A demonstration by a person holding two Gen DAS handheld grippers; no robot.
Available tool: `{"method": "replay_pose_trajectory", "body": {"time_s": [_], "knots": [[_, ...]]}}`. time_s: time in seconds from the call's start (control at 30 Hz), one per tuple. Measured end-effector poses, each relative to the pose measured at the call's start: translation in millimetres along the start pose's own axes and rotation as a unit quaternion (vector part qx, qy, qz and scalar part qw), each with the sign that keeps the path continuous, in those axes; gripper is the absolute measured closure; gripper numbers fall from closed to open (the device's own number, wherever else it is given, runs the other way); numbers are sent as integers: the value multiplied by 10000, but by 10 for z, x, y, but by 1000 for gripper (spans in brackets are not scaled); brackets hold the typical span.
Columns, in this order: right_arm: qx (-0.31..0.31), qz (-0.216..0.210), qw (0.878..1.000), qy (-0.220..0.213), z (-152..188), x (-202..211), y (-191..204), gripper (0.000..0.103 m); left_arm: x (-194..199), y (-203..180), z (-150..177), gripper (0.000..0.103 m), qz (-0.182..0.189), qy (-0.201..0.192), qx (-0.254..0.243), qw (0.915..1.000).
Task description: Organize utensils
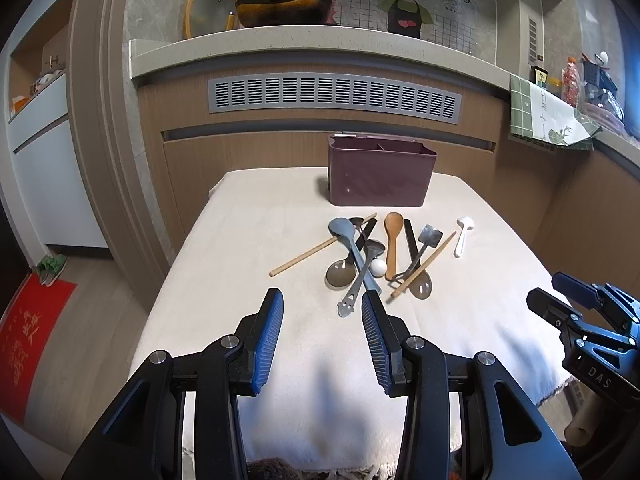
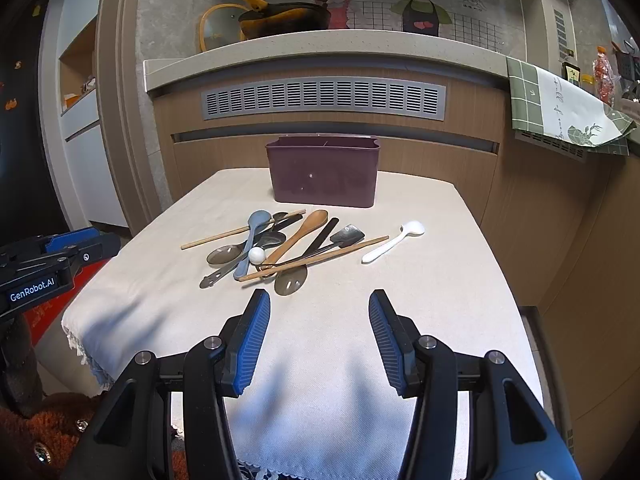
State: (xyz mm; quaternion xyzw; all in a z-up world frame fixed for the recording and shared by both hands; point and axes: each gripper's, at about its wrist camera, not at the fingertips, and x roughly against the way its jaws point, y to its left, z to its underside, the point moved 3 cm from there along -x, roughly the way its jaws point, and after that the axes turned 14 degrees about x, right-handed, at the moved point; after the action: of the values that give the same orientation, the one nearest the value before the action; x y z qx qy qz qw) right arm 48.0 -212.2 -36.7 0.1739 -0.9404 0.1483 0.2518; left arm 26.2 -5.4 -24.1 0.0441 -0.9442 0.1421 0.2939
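Observation:
A pile of utensils lies on the cream tablecloth: a wooden spoon, a grey-blue spoon, a white spoon, chopsticks, dark translucent spoons and a small metal spatula. A purple divided holder stands behind them. My left gripper is open and empty just in front of the pile. My right gripper is open and empty, also short of the pile.
The table's edges drop off left and right. A wooden counter with a vent stands behind the table. A pan sits on its ledge. A green cloth hangs at right. A red mat lies on the floor at left.

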Motion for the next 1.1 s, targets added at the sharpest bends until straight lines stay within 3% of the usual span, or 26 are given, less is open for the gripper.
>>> {"method": "replay_pose_trajectory", "body": {"time_s": [1.1], "knots": [[-24, 17, 10000, -21, -1, 9, -27, 54, -2, -9, 11, 61, 16, 30, 8, 10000]]}}
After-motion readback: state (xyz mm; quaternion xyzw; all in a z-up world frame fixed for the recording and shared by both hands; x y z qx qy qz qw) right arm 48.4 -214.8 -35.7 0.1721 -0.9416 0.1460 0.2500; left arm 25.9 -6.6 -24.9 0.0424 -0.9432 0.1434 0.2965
